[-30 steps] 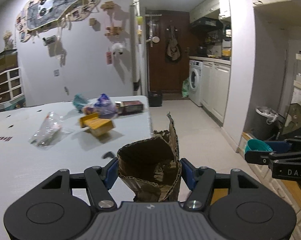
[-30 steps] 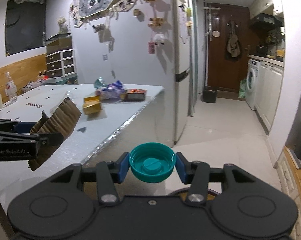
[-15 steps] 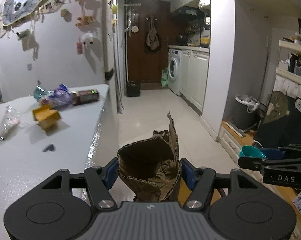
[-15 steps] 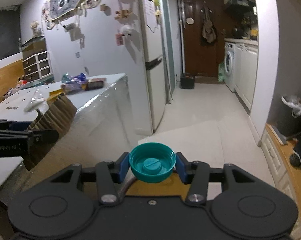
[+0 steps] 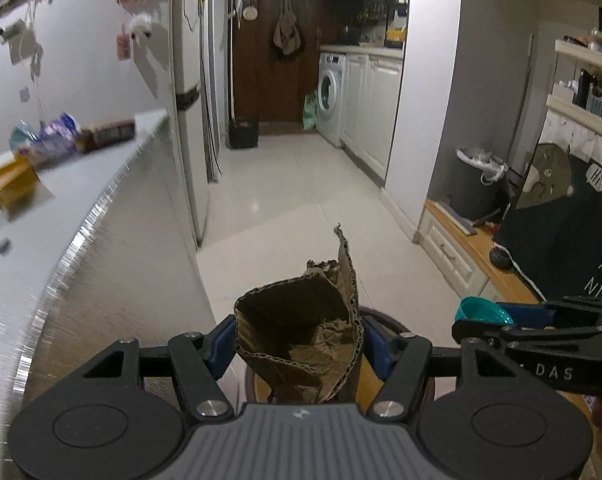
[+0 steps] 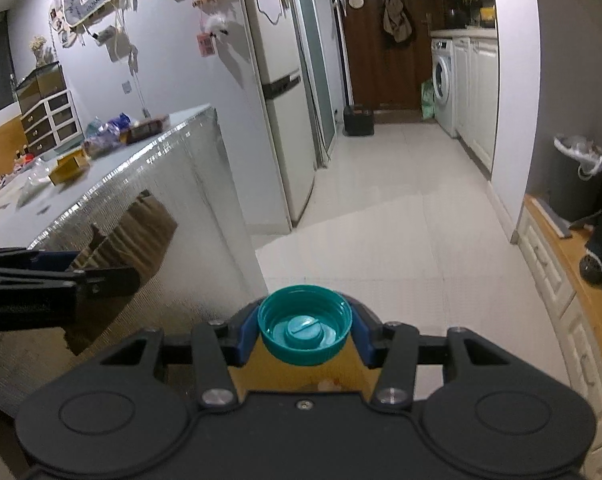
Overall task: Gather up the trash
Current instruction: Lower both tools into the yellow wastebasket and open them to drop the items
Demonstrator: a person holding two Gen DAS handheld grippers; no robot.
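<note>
Currently, left gripper (image 5: 299, 346): clamped on a crumpled cardboard piece (image 5: 301, 328), which is pinched between both blue pads.
Right gripper (image 6: 305, 330): closed on a teal bottle cap (image 6: 305, 328), held open side up between the pads.
Ahead and left of both: a table (image 6: 173, 140) with remaining wrappers (image 6: 109, 128).
Far right ahead: a lined trash bin (image 6: 577, 176).

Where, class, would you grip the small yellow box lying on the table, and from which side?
Judging by its shape, take the yellow box across its two long flat sides, coming down from above. It lies flat on the table, apart from the wrappers behind it, so the fingers should fit either side.
</note>
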